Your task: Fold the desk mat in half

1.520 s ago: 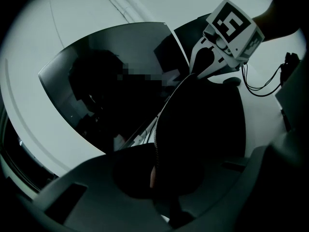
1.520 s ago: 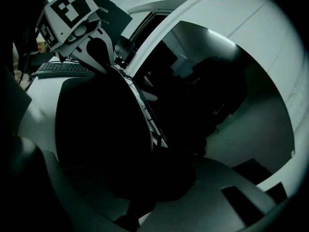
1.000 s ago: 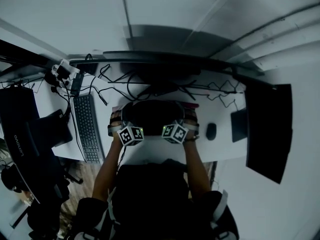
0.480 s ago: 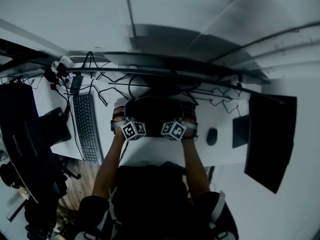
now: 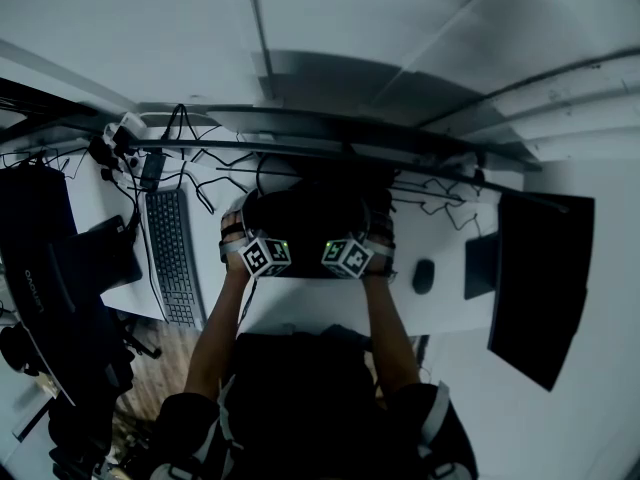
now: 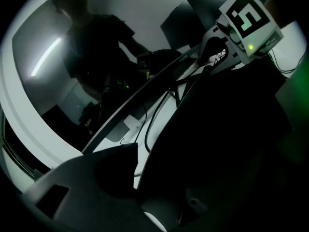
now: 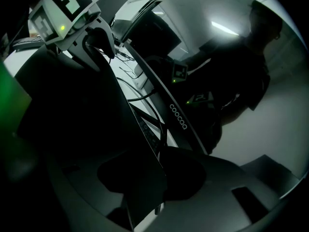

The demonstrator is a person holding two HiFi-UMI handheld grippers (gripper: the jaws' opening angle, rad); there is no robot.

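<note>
Left gripper [image 5: 247, 236] and right gripper [image 5: 370, 236] both pinch the thin black desk mat [image 5: 308, 218] (flexible sheet). Its texture is lost in shadow.

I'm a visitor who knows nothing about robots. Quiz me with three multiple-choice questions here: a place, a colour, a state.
1. Where is the keyboard relative to the desk mat?
A. left of it
B. right of it
C. on it

2. What colour is the desk mat?
A. yellow
B. black
C. white

3. How are the left gripper and right gripper?
A. both open, empty
B. only one holds the mat
C. both shut on the mat

Answers:
1 A, it lies at the mat's left in the head view.
2 B, it looks black in every view.
3 C, each clamps the mat's raised edge.
</note>
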